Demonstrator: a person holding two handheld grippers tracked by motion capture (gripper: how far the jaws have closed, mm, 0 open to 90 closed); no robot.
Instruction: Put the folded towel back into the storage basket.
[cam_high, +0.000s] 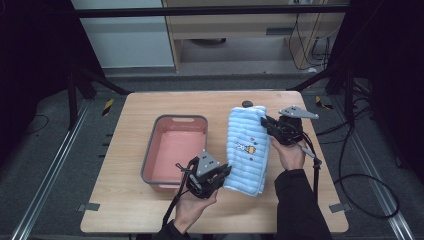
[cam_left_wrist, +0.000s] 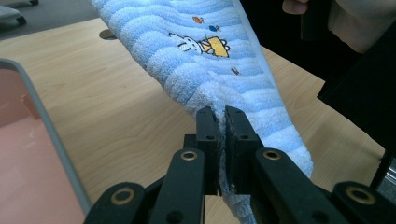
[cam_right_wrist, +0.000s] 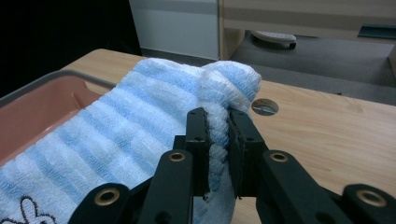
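A: How many things are in play?

B: One blue striped towel (cam_high: 248, 150), one pink basin (cam_high: 175, 148), two grippers. The left gripper (cam_left_wrist: 222, 122) has its jaws pinched tight on the towel's near corner; the right gripper (cam_right_wrist: 217, 125) is clamped on the far corner.

A: And where does the towel sit?

B: Stretched between the two grippers, just above the wooden surface (cam_high: 130, 150). The basin lies beside the left gripper, on the side away from the right gripper, not touching the towel.
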